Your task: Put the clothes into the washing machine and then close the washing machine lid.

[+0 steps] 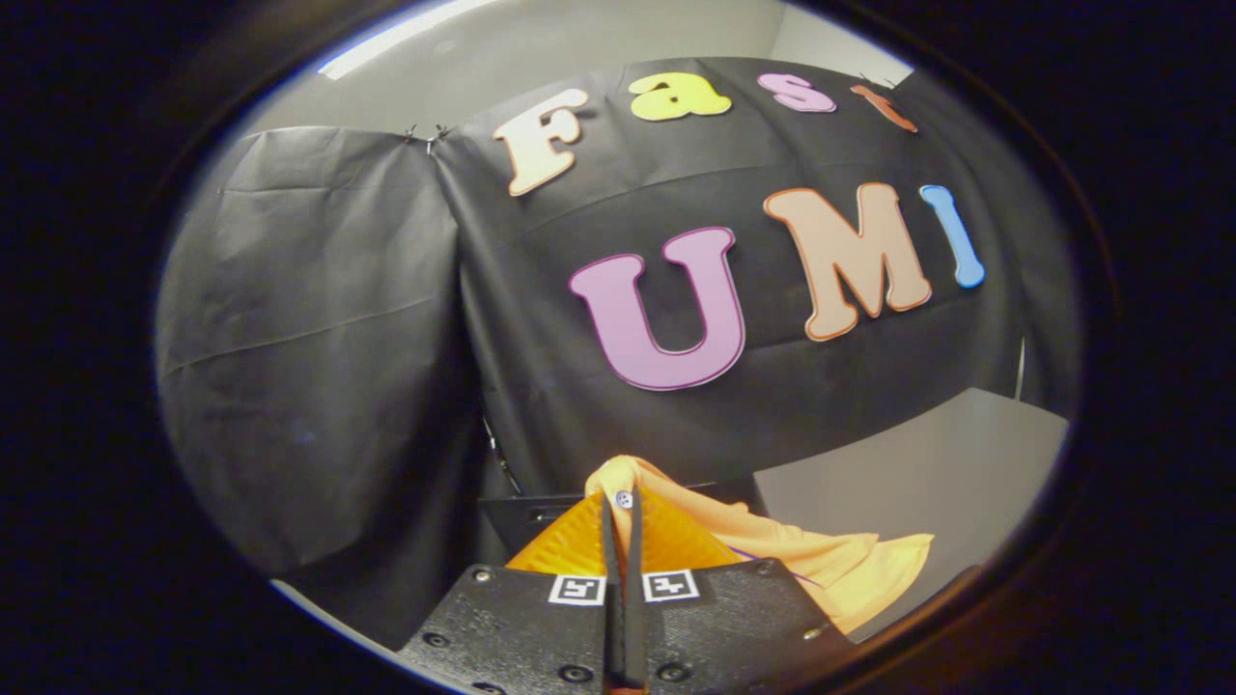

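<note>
My gripper (623, 502) is shut, its two fingers pressed together on a fold of an orange garment (801, 560). The cloth bunches up at the fingertips and hangs away to the right, draping down below the fingers. It is lifted up in front of the black booth wall. A small pale button or stud (624, 499) shows right at the fingertips.
A grey flat surface (927, 473) lies to the right beyond the garment. A dark flat panel (521, 516) sits just behind the fingers on the left. Black cloth hangs all around the back and left.
</note>
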`<action>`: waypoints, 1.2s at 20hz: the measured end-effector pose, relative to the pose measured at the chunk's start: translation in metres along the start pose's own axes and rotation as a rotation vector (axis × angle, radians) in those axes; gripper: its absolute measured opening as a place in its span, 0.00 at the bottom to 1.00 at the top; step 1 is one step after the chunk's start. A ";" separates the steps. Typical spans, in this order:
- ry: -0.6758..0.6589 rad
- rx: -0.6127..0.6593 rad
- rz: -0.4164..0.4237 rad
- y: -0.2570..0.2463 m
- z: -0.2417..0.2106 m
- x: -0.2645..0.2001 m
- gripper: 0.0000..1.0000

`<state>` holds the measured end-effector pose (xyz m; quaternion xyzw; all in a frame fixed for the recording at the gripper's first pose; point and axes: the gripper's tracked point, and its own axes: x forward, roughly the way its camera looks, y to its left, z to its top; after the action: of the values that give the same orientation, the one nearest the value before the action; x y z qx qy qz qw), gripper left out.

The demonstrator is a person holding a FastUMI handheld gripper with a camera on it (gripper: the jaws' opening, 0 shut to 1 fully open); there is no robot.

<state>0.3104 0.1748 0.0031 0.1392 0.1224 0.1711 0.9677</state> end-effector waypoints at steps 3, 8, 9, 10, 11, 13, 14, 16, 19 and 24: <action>0.030 -0.011 0.014 0.019 -0.028 0.015 0.00; 0.076 0.024 0.019 0.034 -0.077 0.033 0.00; 0.085 0.031 0.018 0.034 -0.087 0.038 0.00; 0.101 0.029 0.015 0.034 -0.097 0.042 0.00; 0.112 0.025 0.012 0.033 -0.108 0.045 0.00; 0.136 0.031 0.013 0.032 -0.128 0.052 0.00; 0.150 0.035 0.011 0.031 -0.139 0.056 0.00; 0.179 0.042 0.004 0.030 -0.162 0.061 0.00; 0.229 0.041 -0.005 0.028 -0.197 0.067 0.00; 0.307 0.065 -0.028 0.025 -0.253 0.080 0.00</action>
<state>0.3042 0.2839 -0.2402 0.1408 0.2762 0.1729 0.9349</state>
